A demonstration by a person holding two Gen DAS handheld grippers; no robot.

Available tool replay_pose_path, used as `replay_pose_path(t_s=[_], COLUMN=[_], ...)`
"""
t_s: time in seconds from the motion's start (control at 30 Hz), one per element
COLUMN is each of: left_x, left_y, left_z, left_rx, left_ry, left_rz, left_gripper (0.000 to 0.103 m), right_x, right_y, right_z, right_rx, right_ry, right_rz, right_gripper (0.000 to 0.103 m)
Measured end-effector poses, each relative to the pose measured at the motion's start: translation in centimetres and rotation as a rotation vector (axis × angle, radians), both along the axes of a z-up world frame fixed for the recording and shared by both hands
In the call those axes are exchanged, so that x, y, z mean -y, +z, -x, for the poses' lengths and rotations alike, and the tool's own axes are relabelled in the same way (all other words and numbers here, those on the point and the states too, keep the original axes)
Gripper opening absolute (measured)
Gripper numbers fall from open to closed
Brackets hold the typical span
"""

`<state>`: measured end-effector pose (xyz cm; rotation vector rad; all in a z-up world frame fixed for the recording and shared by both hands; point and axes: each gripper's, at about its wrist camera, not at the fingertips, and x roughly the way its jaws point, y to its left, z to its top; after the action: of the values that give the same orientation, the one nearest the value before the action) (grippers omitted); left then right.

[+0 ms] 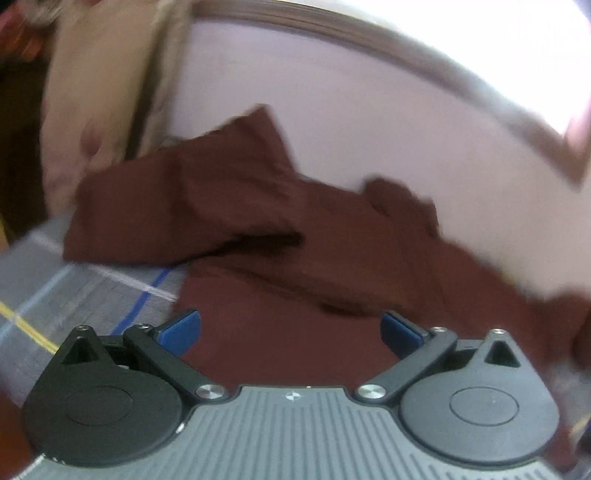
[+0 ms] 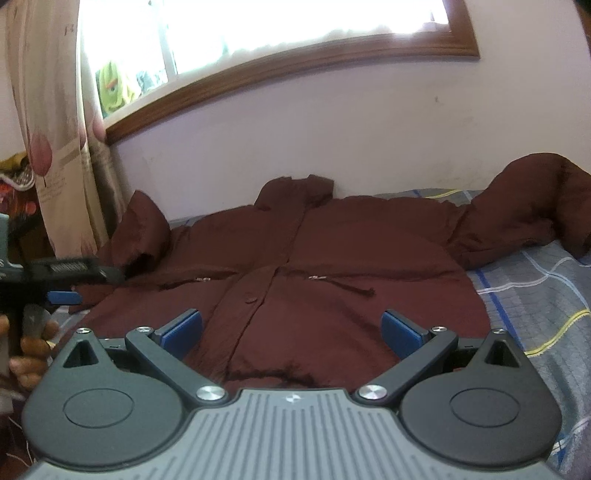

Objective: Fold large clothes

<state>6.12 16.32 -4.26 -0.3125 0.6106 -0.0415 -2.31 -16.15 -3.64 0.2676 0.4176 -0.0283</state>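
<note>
Right now your right gripper hovers at the bottom centre of its view with its blue-padded jaws wide apart, holding nothing. Beyond it, a dark maroon coat lies spread front-up across the middle of the frame on a grey plaid bedsheet, its collar towards the pale wall. One sleeve bunches up at the upper right, the other folds over at centre left. A wood-framed window fills the top, and a patterned curtain hangs at upper left. At the left edge you can see your left gripper from the side (only one blue pad shows), with your hand below it.

From your left wrist the picture is blurred. Its jaws also stand wide apart and empty at the bottom centre, over the maroon cloth that fills the middle of the frame
</note>
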Motion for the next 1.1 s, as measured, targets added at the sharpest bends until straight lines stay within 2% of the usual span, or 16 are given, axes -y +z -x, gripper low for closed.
replay_pose_path(t_s=[0.17, 0.27, 0.4, 0.47, 0.5, 0.63, 0.7, 0.73, 0.77, 0.8, 0.83, 0.93, 1.0, 1.1], left_x=[-8.6, -12.4, -15.4, -16.6, -17.2, -17.7, -17.7, -17.7, -17.8, -17.9, -17.9, -17.9, -18.1, -19.8], left_y=[-2.4, -3.6, -4.4, -5.3, -5.6, -5.6, -5.9, -6.0, -6.5, -6.8, -7.1, -7.0, -5.8, -3.7], left_z=[-2.1, -2.6, -3.7, -4.8, -5.2, -6.8, -7.9, -8.4, -9.1, -9.7, -10.2, -9.2, -7.3, -3.8], left_rx=[-0.048, -0.069, -0.053, -0.076, -0.064, -0.029, -0.019, -0.017, -0.028, -0.051, -0.07, -0.026, 0.022, 0.077], left_ry=[0.139, 0.217, 0.281, 0.313, 0.317, 0.314, 0.312, 0.305, 0.292, 0.288, 0.294, 0.342, 0.404, 0.493], left_rz=[0.166, 0.23, 0.272, 0.315, 0.341, 0.365, 0.376, 0.389, 0.408, 0.408, 0.389, 0.341, 0.257, 0.215], left_gripper=[0.087, 0.087, 0.09, 0.091, 0.091, 0.089, 0.082, 0.068, 0.043, 0.028, 0.003, 0.0, 0.0, 0.0], right_x=[-0.2, -0.2, -0.3, -0.2, -0.1, 0.0, 0.1, 0.1, 0.2, 0.3, 0.4, 0.6, 0.4, 0.3], right_y=[-0.6, -1.0, -1.6, -1.8, -1.9, -2.1, -2.1, -2.2, -2.3, -2.4, -2.4, -2.5, -2.4, -1.9], right_z=[-1.3, -2.0, -2.8, -3.2, -3.3, -3.4, -3.5, -3.6, -3.7, -3.7, -3.8, -4.0, -4.1, -3.9], right_rx=[-0.044, -0.068, -0.104, -0.122, -0.132, -0.155, -0.163, -0.168, -0.175, -0.182, -0.188, -0.196, -0.195, -0.174], right_ry=[0.014, 0.018, 0.017, 0.016, 0.014, 0.0, -0.01, -0.013, -0.015, -0.018, -0.02, -0.021, -0.021, -0.015], right_rz=[0.008, 0.006, 0.012, 0.009, 0.007, 0.018, 0.023, 0.02, 0.016, 0.008, 0.001, -0.018, -0.014, -0.008], right_gripper=[0.103, 0.103, 0.103, 0.103, 0.103, 0.103, 0.103, 0.103, 0.103, 0.103, 0.103, 0.103, 0.103, 0.103])
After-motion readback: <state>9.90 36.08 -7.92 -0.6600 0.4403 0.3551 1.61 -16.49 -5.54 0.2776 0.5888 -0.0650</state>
